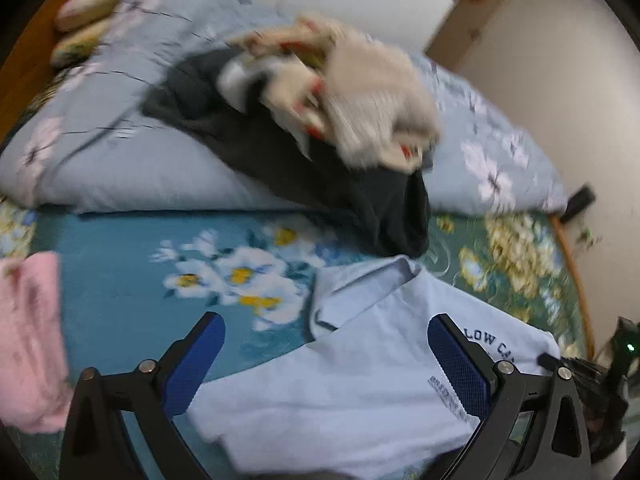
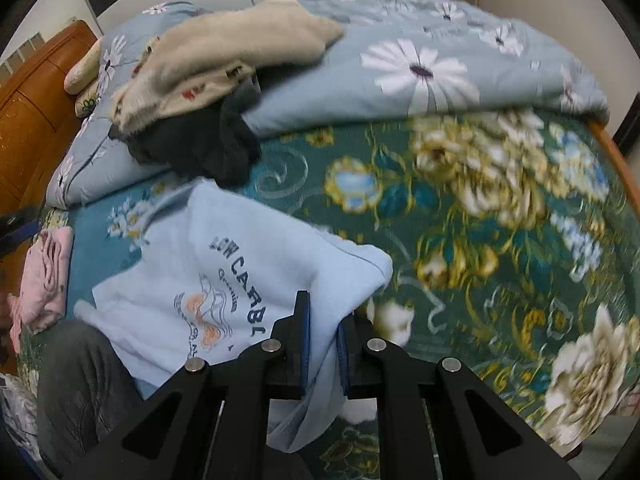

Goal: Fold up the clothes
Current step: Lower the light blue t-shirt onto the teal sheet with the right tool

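A light blue polo shirt (image 1: 352,376) with dark lettering lies on the floral bedspread (image 1: 120,276). My left gripper (image 1: 326,360) is open above the shirt's collar area, its blue pads wide apart and empty. My right gripper (image 2: 323,340) is shut on a fold of the same shirt (image 2: 224,264) at its right edge, with cloth hanging between the pads. A pile of unfolded clothes, beige (image 1: 368,100) and dark grey (image 1: 304,168), lies on the quilt behind; it also shows in the right wrist view (image 2: 224,64).
A folded blue-grey flowered quilt (image 1: 120,132) runs across the back of the bed. A pink garment (image 1: 28,340) lies at the left edge. The wooden headboard (image 2: 36,112) is at the left. The bed's wooden edge (image 2: 618,160) runs down the right side.
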### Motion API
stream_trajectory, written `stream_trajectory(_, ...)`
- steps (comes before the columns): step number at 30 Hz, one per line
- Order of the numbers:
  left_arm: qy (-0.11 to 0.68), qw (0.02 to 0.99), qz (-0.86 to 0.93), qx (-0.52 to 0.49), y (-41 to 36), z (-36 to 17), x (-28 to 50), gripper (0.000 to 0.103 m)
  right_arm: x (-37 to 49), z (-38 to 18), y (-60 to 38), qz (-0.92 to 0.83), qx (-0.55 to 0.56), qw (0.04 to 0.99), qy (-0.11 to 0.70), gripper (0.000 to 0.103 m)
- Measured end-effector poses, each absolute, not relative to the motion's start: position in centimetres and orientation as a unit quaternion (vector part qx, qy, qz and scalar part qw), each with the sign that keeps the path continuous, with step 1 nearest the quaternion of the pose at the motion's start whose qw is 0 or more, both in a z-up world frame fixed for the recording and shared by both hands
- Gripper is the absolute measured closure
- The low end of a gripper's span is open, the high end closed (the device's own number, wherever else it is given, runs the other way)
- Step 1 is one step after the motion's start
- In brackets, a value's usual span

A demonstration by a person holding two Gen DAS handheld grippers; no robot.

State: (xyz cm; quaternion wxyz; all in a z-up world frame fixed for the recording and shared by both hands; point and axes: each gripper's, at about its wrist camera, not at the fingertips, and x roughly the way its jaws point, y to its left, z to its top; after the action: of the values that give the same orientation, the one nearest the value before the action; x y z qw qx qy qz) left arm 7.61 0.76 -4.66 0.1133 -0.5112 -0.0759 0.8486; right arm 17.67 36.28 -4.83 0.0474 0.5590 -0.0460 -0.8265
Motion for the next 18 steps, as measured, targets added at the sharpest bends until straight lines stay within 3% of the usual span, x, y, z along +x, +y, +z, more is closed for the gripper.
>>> stream_trajectory(4, -0.008, 0.121, 0.831, -0.542, 5.0, -8.2, 4.6, 0.002, 19.3, -7.5, 37.7, -0.814, 0.574, 0.044, -0.079, 0.091)
stream_trajectory(7, 0.043, 0.127, 0.815, -0.564, 8.2, -10.9, 2.4, 0.009, 20.4, -8.4, 38.7, -0.813, 0.571, 0.046, -0.106, 0.091)
stream_trajectory(11, 0.061, 0.124, 0.817, -0.560, 9.0, -11.0, 1.6, 0.028, 20.8, -8.7, 39.3, -0.813, 0.567, 0.050, -0.122, 0.090)
stream_trajectory(13, 0.061, 0.120, 0.822, -0.553, 8.8, -10.4, 1.5, 0.044, 20.7, -8.7, 39.3, -0.813, 0.566, 0.050, -0.128, 0.090)
stream_trajectory(15, 0.061, 0.116, 0.827, -0.546, 8.6, -9.7, 1.5, 0.080, 20.5, -8.7, 39.4, -0.812, 0.565, 0.050, -0.134, 0.090)
stream_trajectory(17, 0.061, 0.113, 0.833, -0.539, 8.4, -9.1, 1.5, 0.098, 20.5, -8.7, 39.4, -0.812, 0.565, 0.050, -0.136, 0.090)
stream_trajectory(18, 0.061, 0.111, 0.835, -0.535, 8.3, -8.8, 1.4, 0.098, 20.5, -8.6, 39.4, -0.812, 0.564, 0.049, -0.137, 0.090)
